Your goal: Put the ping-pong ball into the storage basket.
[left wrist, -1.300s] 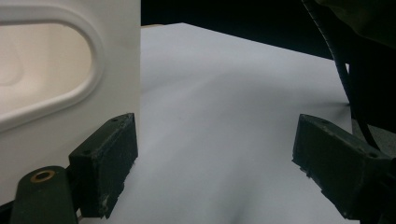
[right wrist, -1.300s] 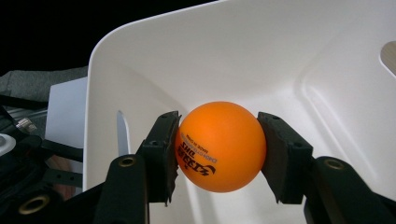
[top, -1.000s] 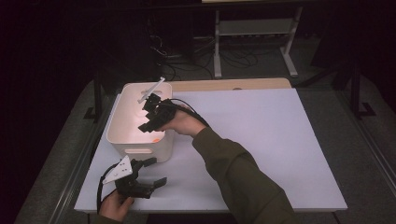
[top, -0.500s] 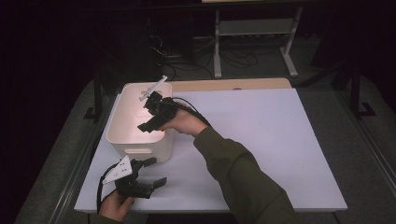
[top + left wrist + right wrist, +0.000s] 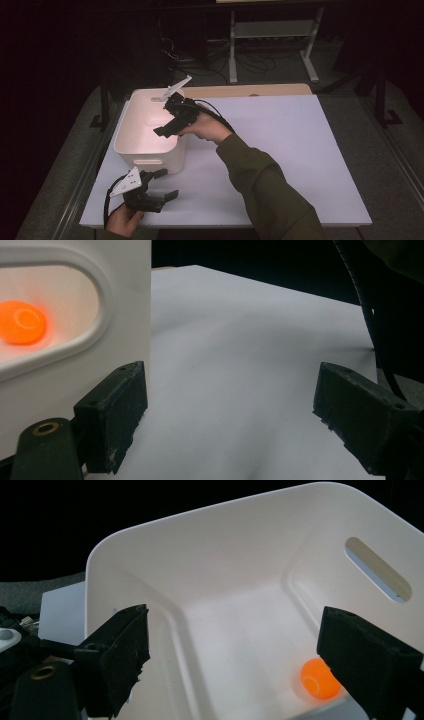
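White tabletop (image 5: 300, 150): my right gripper (image 5: 235, 665), jaws just opened, empty, above the bin (image 5: 225, 545); hasty withdrawal could clip its rim, disturbing the orange ball (image 5: 320, 678).

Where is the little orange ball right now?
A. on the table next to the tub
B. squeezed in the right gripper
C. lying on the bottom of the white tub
C: the orange ball lies on the floor of the white tub, below the right gripper, whose jaws stand apart with nothing between them.
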